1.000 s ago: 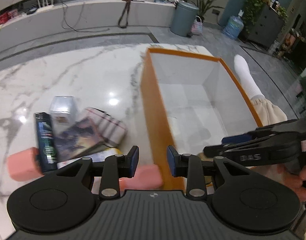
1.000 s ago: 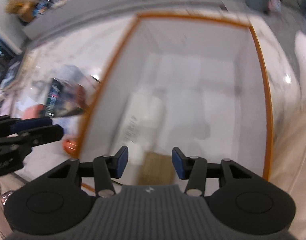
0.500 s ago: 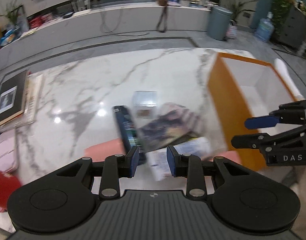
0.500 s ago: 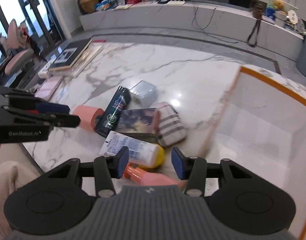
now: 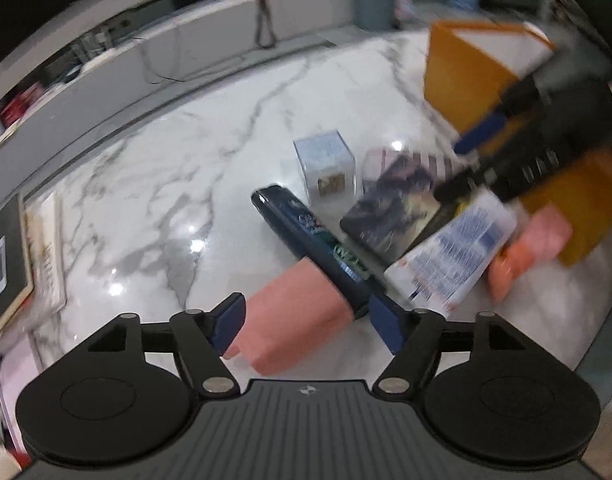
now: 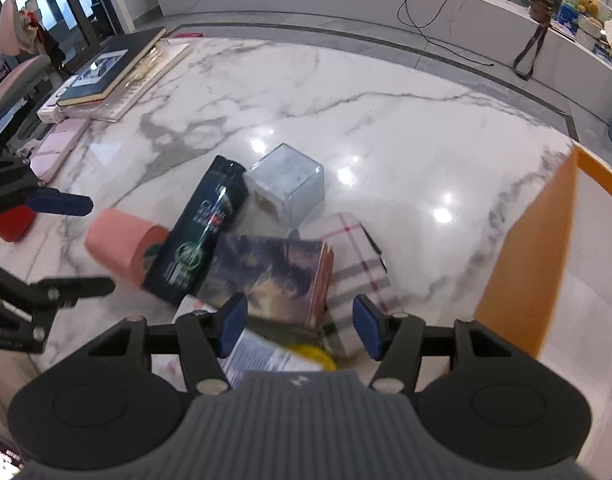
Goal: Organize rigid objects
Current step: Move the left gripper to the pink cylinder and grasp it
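Left gripper (image 5: pixel 306 322) jaws wide, empty, over one pink block (image 5: pixel 293 320). Right gripper (image 6: pixel 299 326) gaping too, above one book (image 6: pixel 269 276). Centre frame: one dark bottle (image 6: pixel 201 236), one clear cube (image 6: pixel 285 188). Orange box (image 6: pixel 526 264) right.

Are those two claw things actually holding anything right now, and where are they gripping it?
Nothing is held. The left gripper is open above the pink block, and the right gripper is open over the pile, above the picture book.
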The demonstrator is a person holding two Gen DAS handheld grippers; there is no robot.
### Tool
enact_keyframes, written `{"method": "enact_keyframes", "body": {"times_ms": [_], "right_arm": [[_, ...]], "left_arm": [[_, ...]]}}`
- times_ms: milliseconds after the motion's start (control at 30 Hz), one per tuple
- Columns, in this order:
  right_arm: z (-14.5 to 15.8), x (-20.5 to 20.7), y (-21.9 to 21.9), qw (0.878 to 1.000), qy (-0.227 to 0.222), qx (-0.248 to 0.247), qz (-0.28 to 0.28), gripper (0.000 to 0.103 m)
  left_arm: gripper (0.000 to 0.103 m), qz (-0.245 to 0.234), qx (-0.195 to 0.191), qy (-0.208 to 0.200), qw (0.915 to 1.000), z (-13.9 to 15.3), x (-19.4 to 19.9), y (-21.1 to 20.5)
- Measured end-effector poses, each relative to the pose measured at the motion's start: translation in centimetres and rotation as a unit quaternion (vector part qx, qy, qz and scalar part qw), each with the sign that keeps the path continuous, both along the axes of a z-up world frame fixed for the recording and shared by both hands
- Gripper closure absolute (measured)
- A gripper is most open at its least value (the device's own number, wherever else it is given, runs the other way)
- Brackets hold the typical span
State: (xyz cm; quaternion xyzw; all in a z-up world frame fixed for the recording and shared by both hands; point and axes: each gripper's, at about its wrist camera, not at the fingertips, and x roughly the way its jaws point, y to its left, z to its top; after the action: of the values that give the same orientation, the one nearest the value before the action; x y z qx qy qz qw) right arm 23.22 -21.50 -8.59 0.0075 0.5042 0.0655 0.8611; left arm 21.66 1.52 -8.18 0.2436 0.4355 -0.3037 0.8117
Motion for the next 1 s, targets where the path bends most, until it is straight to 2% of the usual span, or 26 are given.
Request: {"method": "enact_keyframes", "body": {"times_ms": [67,167,233,300,433,567,733,833,933,967,1000], "right_arm": [[-0.3,1.2,0.3,1.000,-0.004,-0.012,0.016,0.035],[-1.0,3.0,0.7,0.999,-0.006,-0.025,0.022,0.035],[-1.5,3.9,0.5,1.000,0.004,-0.006,0.018,0.038],[-2.0,4.6,0.4,1.000,0.016,0.014,0.013,0.045],[-2.5,4.6,0.7,0.999,0.028,0.025,0.001,0.052],[-2.3,3.6,0.7,0.997,0.058,0.047,-0.033,0.060],[-2.0,2.0,1.6,0.996,0.076,0.036,-0.037,0.064],[-2.0,1.1,1.9,0.994,0.090,0.040,-0.040,0.066],[-2.5,0.8,1.5,0.988,0.119,0.081,-0.055,0.080],[-2.6,0.7,1.7,0.988,0.123,0.081,-0.046,0.081],[-2.6,0.5,2.0,0.990,0.118,0.073,-0.037,0.078]], "left_arm": [[0.017,-0.023,0.015,0.004,0.9996,-0.8,0.7,0.1],[0.015,-0.042,0.020,0.011,0.9989,-1.7,1.6,0.1],[0.012,-0.050,0.017,0.017,0.9985,-2.3,2.1,0.1],[0.011,-0.058,0.016,0.014,0.9981,-2.5,2.2,0.1],[0.013,-0.047,0.006,0.020,0.9987,-2.7,2.5,0.2],[0.015,-0.020,0.019,0.030,0.9992,-2.5,2.0,0.1],[0.019,0.028,0.022,0.058,0.9977,-2.1,0.7,0.5],[0.023,0.071,0.022,0.087,0.9934,-2.2,0.4,1.1],[0.024,0.112,0.004,0.114,0.9871,-2.2,0.1,2.1],[0.024,0.118,-0.002,0.120,0.9858,-2.2,-0.1,2.4],[0.025,0.120,-0.007,0.125,0.9849,-2.2,-0.3,2.5]]}}
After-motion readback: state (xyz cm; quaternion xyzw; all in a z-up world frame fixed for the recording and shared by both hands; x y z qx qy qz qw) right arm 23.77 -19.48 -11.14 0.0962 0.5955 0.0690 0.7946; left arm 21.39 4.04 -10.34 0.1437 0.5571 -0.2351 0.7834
